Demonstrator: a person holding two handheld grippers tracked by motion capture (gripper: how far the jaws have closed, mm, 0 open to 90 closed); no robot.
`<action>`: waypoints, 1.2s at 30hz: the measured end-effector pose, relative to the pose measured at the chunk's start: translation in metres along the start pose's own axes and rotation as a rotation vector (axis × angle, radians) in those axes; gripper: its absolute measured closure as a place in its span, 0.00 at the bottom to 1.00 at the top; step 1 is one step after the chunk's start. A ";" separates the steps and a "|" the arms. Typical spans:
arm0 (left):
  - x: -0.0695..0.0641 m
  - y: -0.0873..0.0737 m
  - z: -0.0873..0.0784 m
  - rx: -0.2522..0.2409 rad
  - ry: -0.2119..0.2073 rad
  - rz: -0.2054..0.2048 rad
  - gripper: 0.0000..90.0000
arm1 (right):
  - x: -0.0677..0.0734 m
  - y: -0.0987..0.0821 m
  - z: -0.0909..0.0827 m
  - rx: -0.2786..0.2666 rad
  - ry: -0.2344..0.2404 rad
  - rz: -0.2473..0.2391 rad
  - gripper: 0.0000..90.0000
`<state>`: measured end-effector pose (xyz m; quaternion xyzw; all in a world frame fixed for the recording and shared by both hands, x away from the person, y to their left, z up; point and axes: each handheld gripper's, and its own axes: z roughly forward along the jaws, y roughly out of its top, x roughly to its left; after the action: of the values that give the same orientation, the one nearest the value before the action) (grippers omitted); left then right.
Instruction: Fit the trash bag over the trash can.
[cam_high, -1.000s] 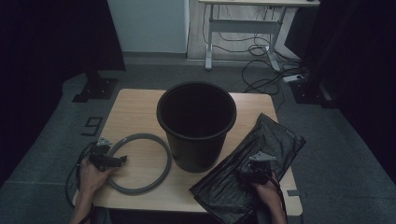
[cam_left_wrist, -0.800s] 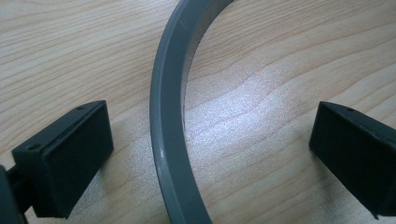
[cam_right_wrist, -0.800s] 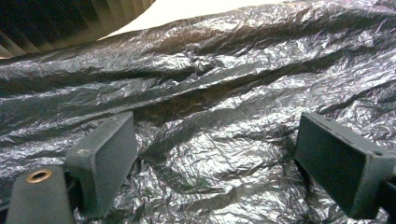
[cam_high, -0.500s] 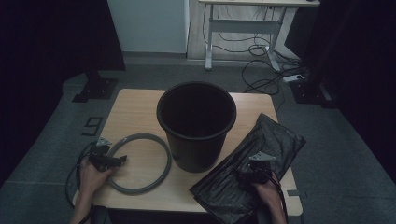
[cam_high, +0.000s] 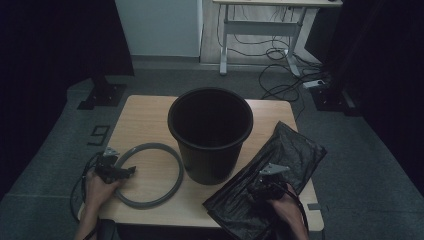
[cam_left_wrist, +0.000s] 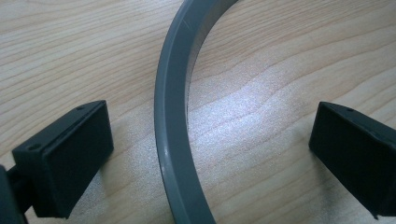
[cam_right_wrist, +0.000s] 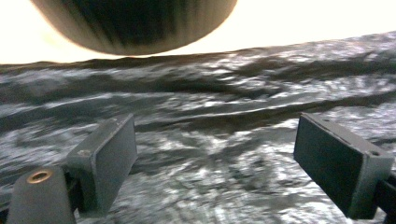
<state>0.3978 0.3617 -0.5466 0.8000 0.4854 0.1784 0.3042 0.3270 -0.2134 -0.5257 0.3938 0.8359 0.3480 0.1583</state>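
A black bucket (cam_high: 210, 131) stands upright in the middle of the wooden table (cam_high: 145, 117). Left of it lies a grey plastic ring (cam_high: 170, 187) flat on the wood. My left gripper (cam_high: 131, 171) is open at the ring's left side, and the ring's band (cam_left_wrist: 172, 140) runs between its jaws without touching either. A crumpled black plastic bag (cam_high: 290, 152) lies flat at the right of the bucket. My right gripper (cam_high: 256, 189) is open just above the bag (cam_right_wrist: 224, 154), with the bucket's base (cam_right_wrist: 135, 23) ahead of it.
A white desk frame (cam_high: 265, 30) and loose cables (cam_high: 285, 80) are on the floor beyond the table. Black stands (cam_high: 102, 92) sit at the far left and far right. The table's front edge is close to both hands.
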 end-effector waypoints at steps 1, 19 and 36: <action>0.000 0.000 0.000 0.000 0.000 0.000 0.00 | 0.002 0.000 0.000 0.005 0.010 -0.008 0.14; 0.000 0.000 0.000 0.000 0.000 0.000 0.00 | 0.028 -0.011 0.006 0.192 0.059 -0.081 0.14; 0.000 0.000 0.000 0.000 -0.001 0.001 0.00 | 0.015 -0.008 -0.003 0.196 0.039 -0.049 0.71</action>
<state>0.3975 0.3620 -0.5466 0.8004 0.4849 0.1780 0.3042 0.3119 -0.2070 -0.5287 0.3801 0.8783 0.2681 0.1110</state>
